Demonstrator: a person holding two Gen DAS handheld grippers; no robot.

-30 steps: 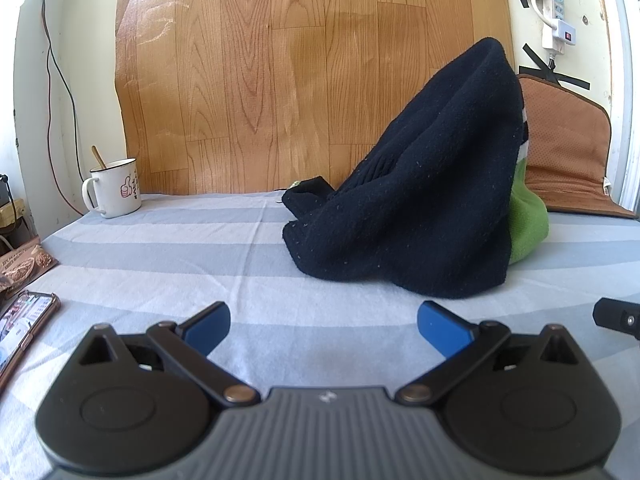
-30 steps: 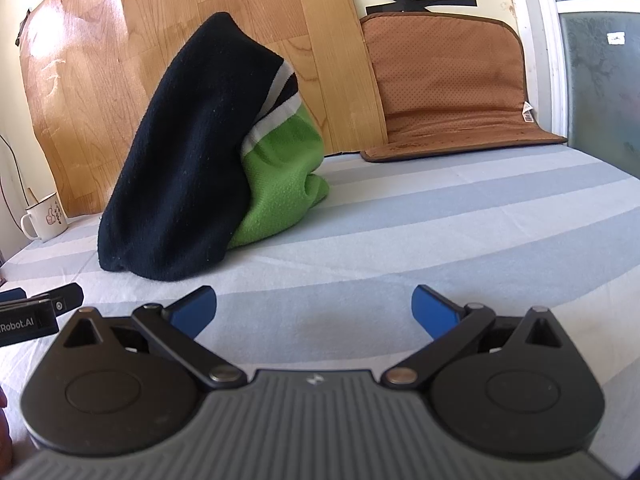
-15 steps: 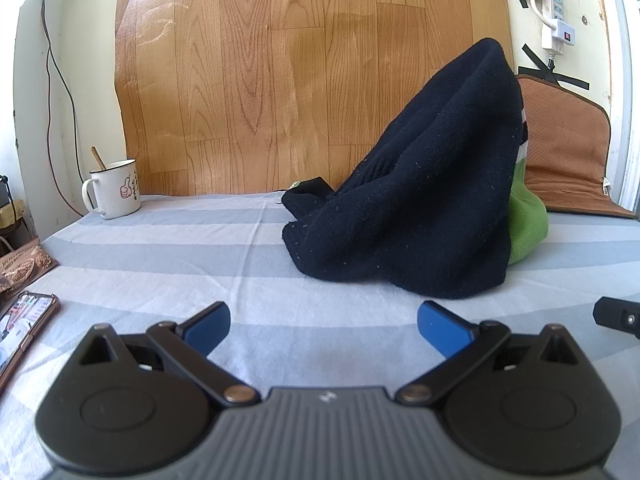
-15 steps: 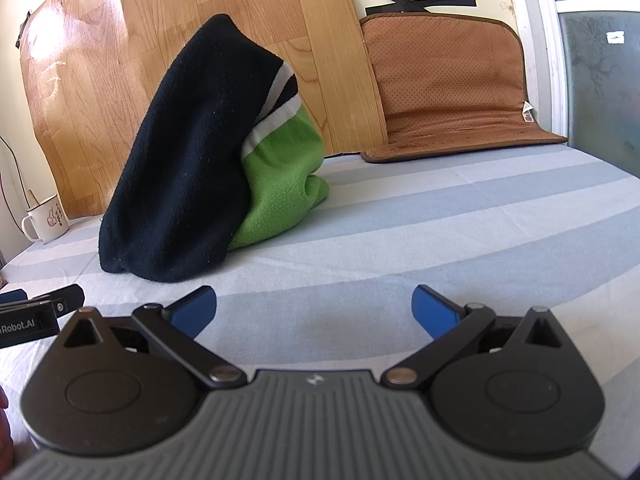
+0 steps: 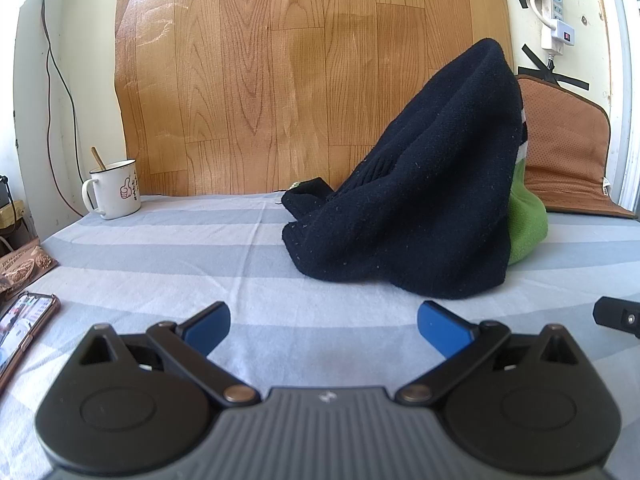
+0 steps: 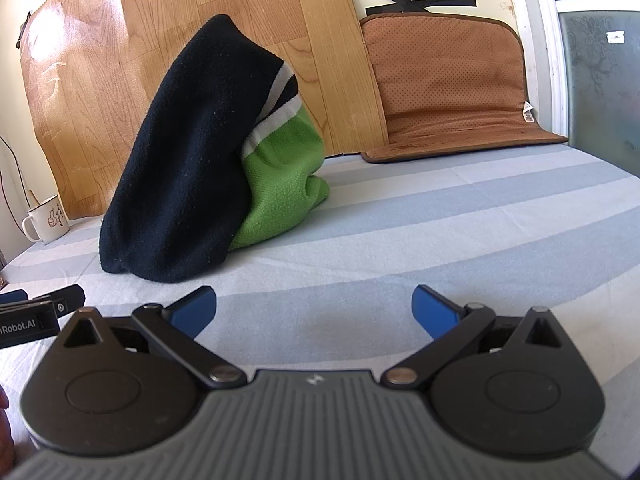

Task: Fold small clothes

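A small navy garment [image 5: 420,200] with a green lower part [image 5: 526,224] and grey-white stripes stands bunched in a tall heap on the striped blue-and-white sheet [image 5: 200,248]. In the right wrist view the same garment [image 6: 192,168] leans against the wooden panel, green part [image 6: 280,184] on its right side. My left gripper [image 5: 323,326] is open, low over the sheet, well short of the heap. My right gripper [image 6: 314,312] is open too, nothing between its blue pads, a little in front of and right of the heap.
A white mug [image 5: 114,190] with a spoon stands at the back left. A phone [image 5: 22,326] and a snack packet [image 5: 24,268] lie at the left edge. A brown cushion [image 6: 452,88] leans on the back wall. A power strip [image 5: 554,8] hangs at upper right.
The left view has hardly shifted. The right gripper has drifted very slightly, the garment heap staying as it was. Both grippers remain open.
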